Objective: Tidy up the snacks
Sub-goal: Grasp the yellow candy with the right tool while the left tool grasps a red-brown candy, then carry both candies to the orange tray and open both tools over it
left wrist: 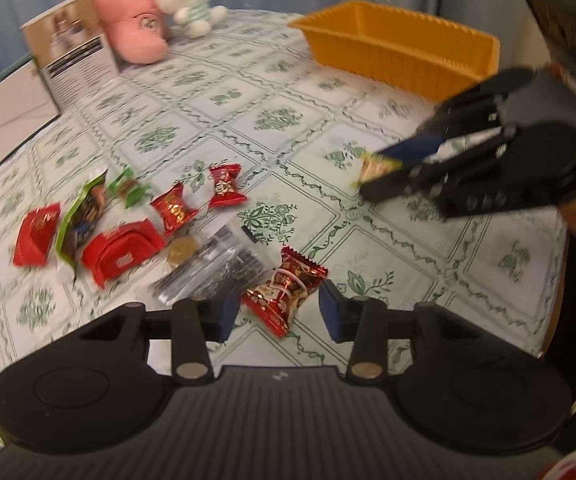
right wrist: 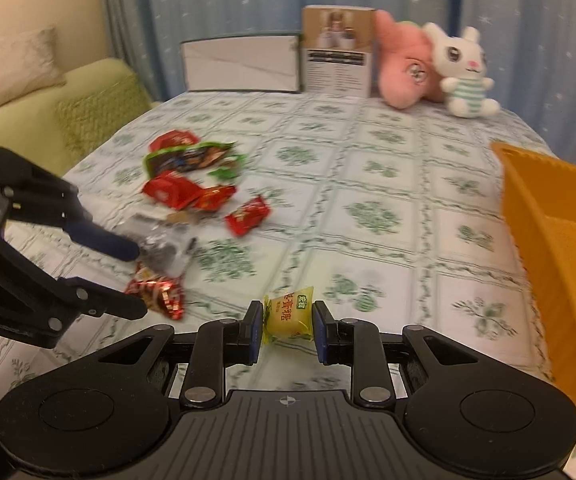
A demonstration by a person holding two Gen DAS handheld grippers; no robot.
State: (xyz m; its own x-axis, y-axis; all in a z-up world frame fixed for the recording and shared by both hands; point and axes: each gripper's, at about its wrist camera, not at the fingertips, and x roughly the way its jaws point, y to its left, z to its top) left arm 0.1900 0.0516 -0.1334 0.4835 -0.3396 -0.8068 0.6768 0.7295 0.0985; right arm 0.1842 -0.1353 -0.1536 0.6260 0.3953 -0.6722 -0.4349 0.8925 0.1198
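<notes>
My right gripper (right wrist: 288, 330) is shut on a yellow candy packet (right wrist: 288, 316), held just above the tablecloth; it also shows in the left wrist view (left wrist: 380, 170). My left gripper (left wrist: 273, 314) is open, its pads either side of a red-and-gold wrapped candy (left wrist: 283, 292) on the table; this candy also shows in the right wrist view (right wrist: 155, 294). A pile of red and green snack packets (left wrist: 99, 224) and a clear dark packet (left wrist: 211, 268) lie to the left. The orange basket (left wrist: 404, 50) stands at the far right, and it also shows in the right wrist view (right wrist: 560, 264).
A printed box (left wrist: 73, 58), a pink plush (left wrist: 135, 28) and a white bunny plush (left wrist: 187, 0) stand at the back of the round table. A green sofa with a cushion (right wrist: 47, 108) is beyond the left edge.
</notes>
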